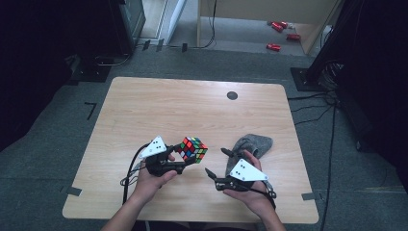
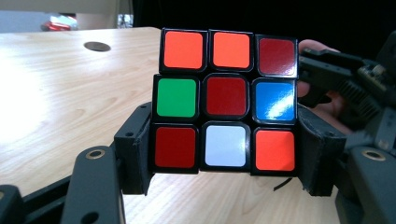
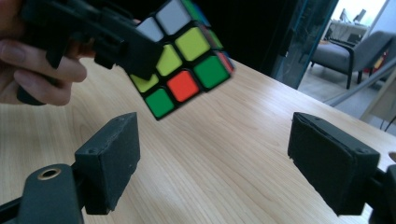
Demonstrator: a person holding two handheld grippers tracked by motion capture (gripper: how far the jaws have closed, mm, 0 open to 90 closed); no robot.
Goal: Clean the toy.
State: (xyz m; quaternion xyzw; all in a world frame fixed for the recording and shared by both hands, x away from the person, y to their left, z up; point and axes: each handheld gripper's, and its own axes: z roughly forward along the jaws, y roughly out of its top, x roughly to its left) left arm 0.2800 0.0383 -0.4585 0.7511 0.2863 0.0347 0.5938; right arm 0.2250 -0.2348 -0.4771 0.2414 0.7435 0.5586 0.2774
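Observation:
A scrambled Rubik's cube (image 1: 194, 148) hangs a little above the wooden table (image 1: 144, 110), tilted, with my left gripper (image 1: 188, 156) shut on it. In the left gripper view the cube (image 2: 226, 100) sits squarely between the two black pads, its red-centred face toward the camera. To the right of it my right gripper (image 1: 215, 160) stands open with nothing between its fingers. In the right gripper view the cube (image 3: 187, 60) floats up and to the left of the open gripper (image 3: 222, 163), apart from both pads (image 3: 112, 158).
A crumpled grey cloth (image 1: 254, 144) lies on the table just beyond the right hand. A small black round mark (image 1: 232, 95) is near the table's far edge. Red objects (image 1: 279, 36) lie on the floor behind.

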